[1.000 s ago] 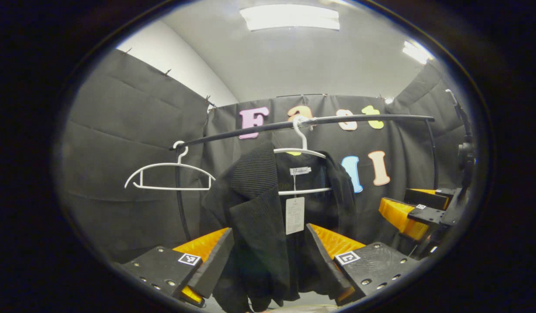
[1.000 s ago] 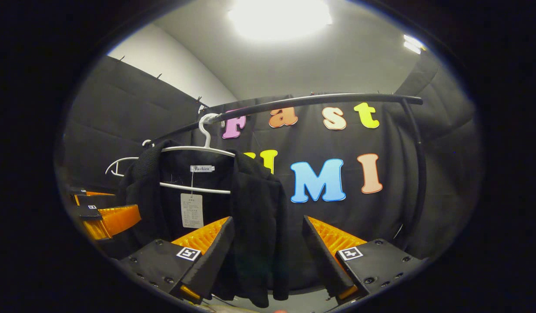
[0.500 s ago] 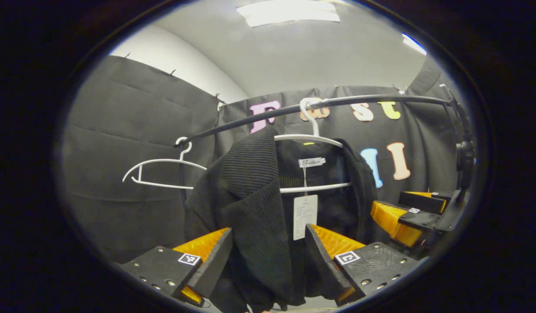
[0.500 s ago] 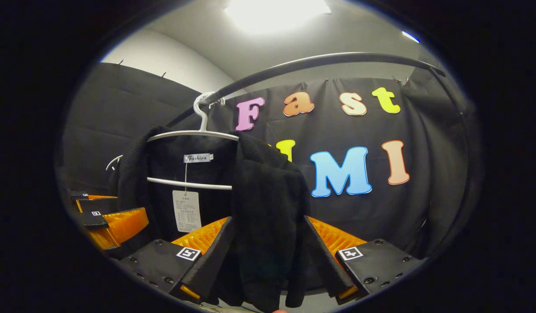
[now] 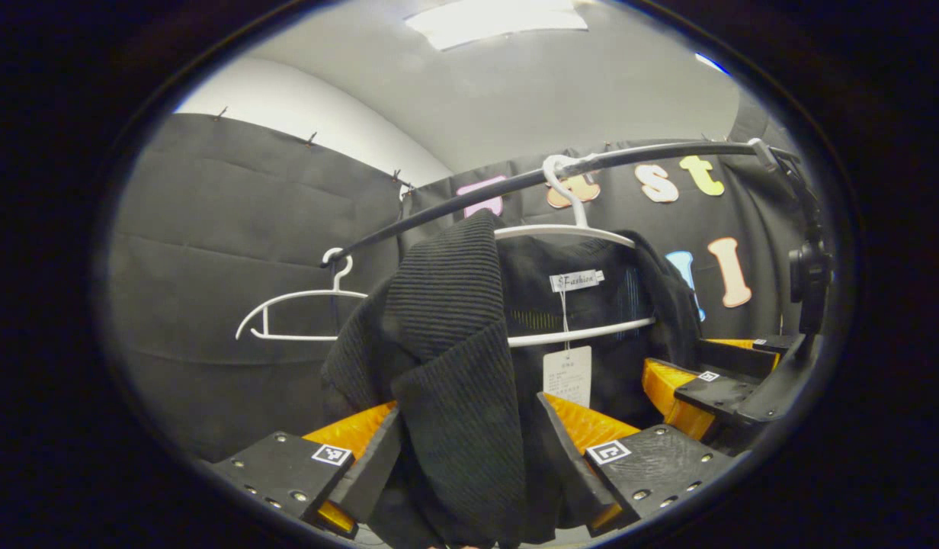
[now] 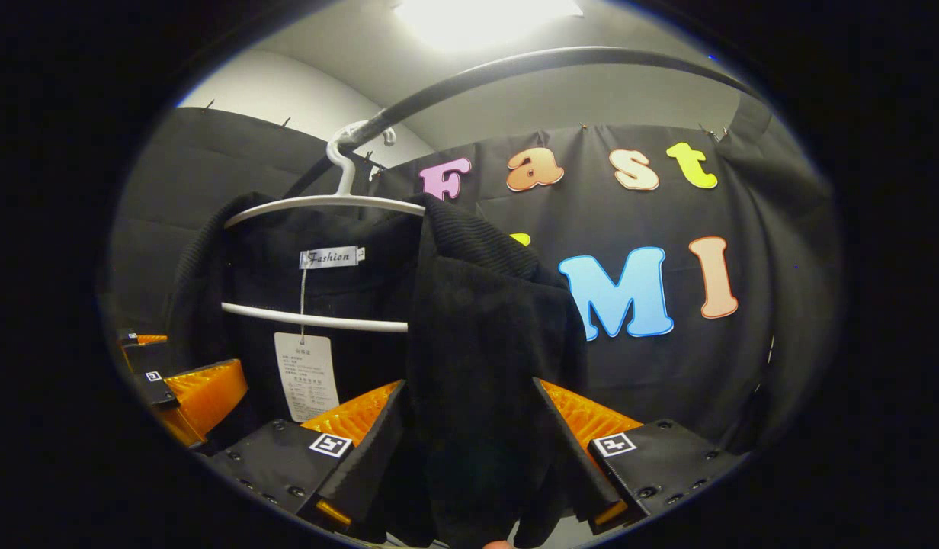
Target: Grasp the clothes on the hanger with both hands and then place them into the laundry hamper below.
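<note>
On the rail [image 5: 454, 207], a black jacket [image 5: 469, 358] hangs from a white hanger [image 5: 572, 229], front open, a paper tag [image 5: 567, 375] dangling from the collar label. A 2nd hanger [image 5: 298, 313], bare, sits further along the rail toward the booth's side wall.

Left gripper view: my left gripper [image 5: 469, 457] has its 2 fingers spread wide, 1 on each side of the jacket's near front panel. The ribbed cloth fills the gap between them; I cannot tell whether either finger touches it. My right gripper [image 5: 706, 377] shows past the jacket's far edge, low, near the tag.

Right gripper view: my right gripper [image 6: 469, 457] is likewise spread, fingers flanking the other front panel [image 6: 485, 366], which hangs down between them. Contact cannot be judged. My left gripper [image 6: 187, 389] shows low beside the jacket's opposite edge. The hanger hook [image 6: 340, 156] is over the rail [image 6: 515, 65], which arcs overhead. The jacket is on the hanger, both shoulders draped.
</note>
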The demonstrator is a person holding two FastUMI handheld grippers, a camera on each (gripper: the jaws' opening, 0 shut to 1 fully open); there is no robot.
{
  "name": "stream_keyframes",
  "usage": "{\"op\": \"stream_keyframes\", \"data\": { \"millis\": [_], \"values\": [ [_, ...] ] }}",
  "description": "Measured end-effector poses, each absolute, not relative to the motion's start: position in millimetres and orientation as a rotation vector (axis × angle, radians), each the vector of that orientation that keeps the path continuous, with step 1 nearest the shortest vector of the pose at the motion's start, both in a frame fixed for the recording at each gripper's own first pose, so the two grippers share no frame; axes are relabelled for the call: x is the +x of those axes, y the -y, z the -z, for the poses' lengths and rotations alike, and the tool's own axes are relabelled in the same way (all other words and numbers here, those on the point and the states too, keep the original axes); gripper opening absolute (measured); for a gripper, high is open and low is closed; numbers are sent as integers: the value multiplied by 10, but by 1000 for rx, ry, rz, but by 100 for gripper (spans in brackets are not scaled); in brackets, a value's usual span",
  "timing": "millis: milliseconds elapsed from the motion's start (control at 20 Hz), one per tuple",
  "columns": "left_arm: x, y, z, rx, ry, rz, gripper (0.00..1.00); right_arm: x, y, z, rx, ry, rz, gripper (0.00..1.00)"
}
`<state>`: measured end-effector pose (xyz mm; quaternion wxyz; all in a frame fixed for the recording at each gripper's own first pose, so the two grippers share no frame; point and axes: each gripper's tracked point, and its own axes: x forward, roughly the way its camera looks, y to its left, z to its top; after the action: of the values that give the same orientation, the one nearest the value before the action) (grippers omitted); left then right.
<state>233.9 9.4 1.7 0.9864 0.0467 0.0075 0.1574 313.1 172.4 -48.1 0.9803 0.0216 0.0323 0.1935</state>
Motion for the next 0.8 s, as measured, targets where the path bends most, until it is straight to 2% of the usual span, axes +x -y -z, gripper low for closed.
{"op": "stream_keyframes", "data": {
  "millis": [200,300,350,400,500,600,700,750,800],
  "values": [
    [2383,-185,-3,101,-18,-355,96,3245,-1715,526,36,-73,-341,99],
    [2392,-246,3,103,-19,-373,88,3292,-1702,554,44,-84,-322,99],
    [2412,-240,11,92,-19,-363,76,3308,-1694,582,49,-94,-318,99],
    [2425,-242,35,82,-19,-359,74,3326,-1679,601,51,-104,-311,99],
    [2440,-271,89,79,-37,-357,74,3346,-1641,637,54,-127,-300,77],
    [2427,-355,102,91,-48,-384,74,3361,-1639,644,47,-138,-301,66],
    [2443,-363,88,83,-47,-365,51,3372,-1597,645,19,-135,-292,41],
    [2452,-362,113,87,-48,-350,40,3391,-1537,629,-2,-125,-271,17],
    [2446,-381,76,86,-42,-344,30,3387,-1505,624,-31,-121,-265,11]
  ]
}}
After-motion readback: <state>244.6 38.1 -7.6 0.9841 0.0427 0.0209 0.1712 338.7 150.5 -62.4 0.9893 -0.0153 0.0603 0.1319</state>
